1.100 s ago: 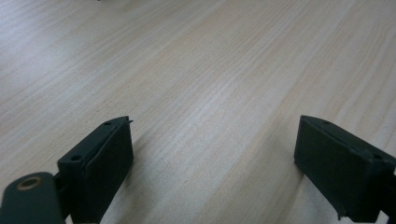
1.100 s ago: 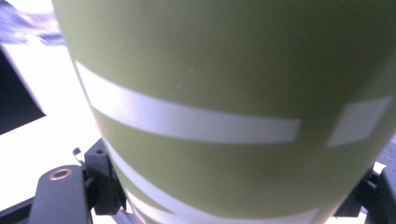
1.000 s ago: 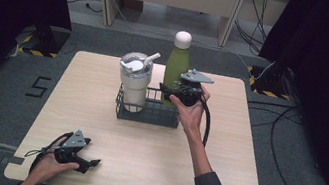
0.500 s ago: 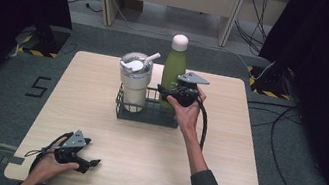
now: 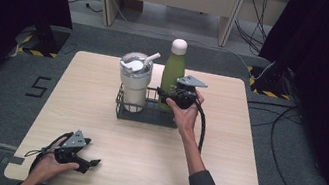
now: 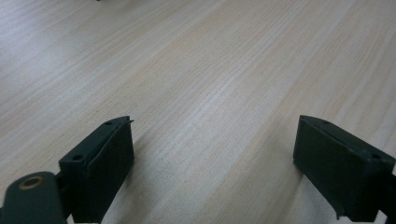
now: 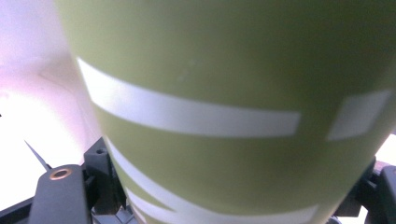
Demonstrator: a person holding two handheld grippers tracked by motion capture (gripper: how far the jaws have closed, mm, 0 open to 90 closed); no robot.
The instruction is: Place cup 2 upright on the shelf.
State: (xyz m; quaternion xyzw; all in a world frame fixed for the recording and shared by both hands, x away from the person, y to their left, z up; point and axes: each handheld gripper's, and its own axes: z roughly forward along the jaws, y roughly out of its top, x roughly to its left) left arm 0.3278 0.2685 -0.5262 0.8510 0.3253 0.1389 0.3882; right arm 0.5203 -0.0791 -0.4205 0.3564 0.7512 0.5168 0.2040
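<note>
The right gripper (image 5: 168,94) is clamped on the green bottle (image 5: 173,76), its jaws pinching the lower body from the side nearer the person, and in the right gripper view the bottle (image 7: 233,93) presses right up against the camera with its pale stripes running across. The bottle stands upright, long axis straight up and down, its white cap well above the gripper, and its base sits down in the right-hand end of the black wire basket (image 5: 141,115). Just to the gripper's left, in the same basket, stands the steel tumbler (image 5: 133,85) with its straw (close enough that any sideways drift would knock it). So what comes next turns on the vertical, I'd judge: the bottle must travel along its own axis, straight past the basket wall. The right hand is the one at the job; the left gripper (image 5: 85,160) lies well back on the table (image 5: 222,158) near the person, jaws spread wide over bare wood. Against a second ago, bottle and right gripper sit a little lower, the bottle deeper into the basket, while the left gripper has not stirred.
</note>
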